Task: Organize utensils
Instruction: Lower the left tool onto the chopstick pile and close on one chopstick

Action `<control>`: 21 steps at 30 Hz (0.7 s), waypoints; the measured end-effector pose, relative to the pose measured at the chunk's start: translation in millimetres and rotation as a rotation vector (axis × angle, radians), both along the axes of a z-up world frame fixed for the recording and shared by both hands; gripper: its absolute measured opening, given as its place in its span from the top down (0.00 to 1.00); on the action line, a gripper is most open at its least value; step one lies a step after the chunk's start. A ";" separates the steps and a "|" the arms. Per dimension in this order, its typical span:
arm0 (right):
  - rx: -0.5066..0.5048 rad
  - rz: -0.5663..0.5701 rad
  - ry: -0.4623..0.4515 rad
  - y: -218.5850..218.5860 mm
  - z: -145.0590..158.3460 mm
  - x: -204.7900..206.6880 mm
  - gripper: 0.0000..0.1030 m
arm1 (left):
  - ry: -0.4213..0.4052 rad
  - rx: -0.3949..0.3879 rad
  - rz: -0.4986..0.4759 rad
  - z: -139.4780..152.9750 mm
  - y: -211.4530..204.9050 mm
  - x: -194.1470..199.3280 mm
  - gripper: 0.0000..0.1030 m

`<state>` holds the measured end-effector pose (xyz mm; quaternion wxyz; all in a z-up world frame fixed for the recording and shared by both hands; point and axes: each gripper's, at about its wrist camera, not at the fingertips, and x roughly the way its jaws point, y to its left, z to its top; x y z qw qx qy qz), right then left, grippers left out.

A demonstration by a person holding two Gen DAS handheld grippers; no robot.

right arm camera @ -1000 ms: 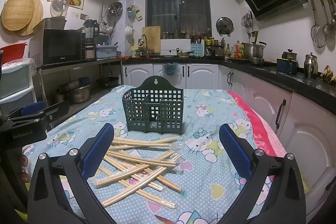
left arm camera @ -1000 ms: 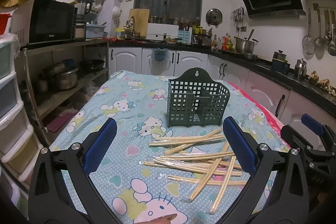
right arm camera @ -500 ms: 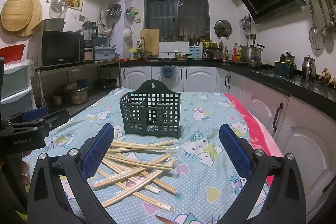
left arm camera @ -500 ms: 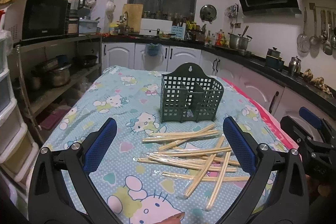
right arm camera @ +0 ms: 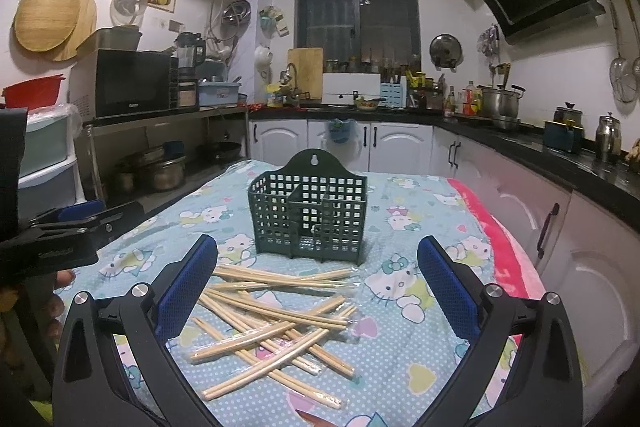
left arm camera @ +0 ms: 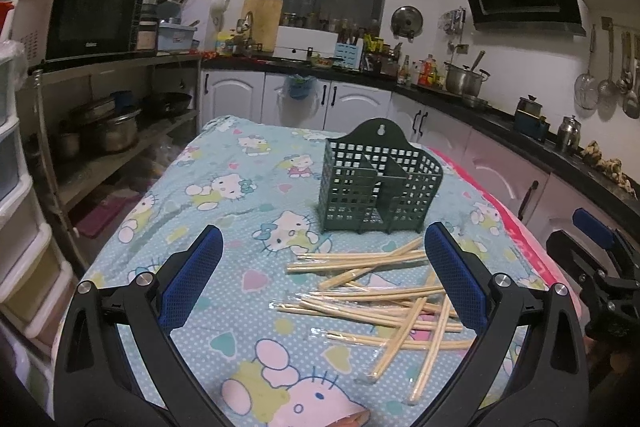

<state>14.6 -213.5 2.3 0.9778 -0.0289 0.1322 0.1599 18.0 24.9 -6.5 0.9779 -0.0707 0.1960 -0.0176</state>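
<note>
A dark green slotted utensil holder (left arm camera: 380, 183) (right arm camera: 310, 215) stands upright on the Hello Kitty tablecloth (left arm camera: 240, 195) (right arm camera: 408, 211). Several wrapped pairs of wooden chopsticks (left arm camera: 384, 299) (right arm camera: 272, 315) lie in a loose heap in front of it. My left gripper (left arm camera: 322, 279) is open and empty, hovering near the heap's left side. My right gripper (right arm camera: 316, 283) is open and empty, above the heap. The right gripper also shows at the right edge of the left wrist view (left arm camera: 600, 267); the left gripper shows at the left edge of the right wrist view (right arm camera: 60, 235).
Kitchen cabinets and a black counter (left arm camera: 460, 99) run behind and along the right of the table. A metal shelf with pots (left arm camera: 112, 131) and a microwave (left arm camera: 92, 15) stands at the left. Plastic drawers (left arm camera: 16, 187) are at the far left.
Both cameras have tilted or risen slightly, so the holder and chopsticks sit a bit lower and nearer in view. Both grippers stay open and empty; nothing on the table has moved.
</note>
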 end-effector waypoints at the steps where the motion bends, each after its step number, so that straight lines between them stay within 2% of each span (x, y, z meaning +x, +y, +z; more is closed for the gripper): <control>1: -0.005 0.009 0.006 2.7 0.0 2.4 0.06 | 0.003 -0.001 0.004 0.3 2.8 1.0 0.09; 6: -0.010 0.051 0.047 12.1 -1.5 13.0 0.06 | 0.011 -0.015 0.044 2.7 20.3 5.5 0.09; 12: -0.015 0.088 0.153 20.7 -12.2 38.3 0.06 | 0.050 -0.031 0.073 -1.8 44.1 13.3 0.09; 18: 0.009 0.078 0.275 22.0 -23.1 79.1 0.06 | 0.117 -0.064 0.049 -13.9 62.5 25.0 0.09; 21: 0.010 0.069 0.300 20.3 -27.1 90.7 0.06 | 0.152 -0.082 0.026 -22.1 65.7 30.9 0.09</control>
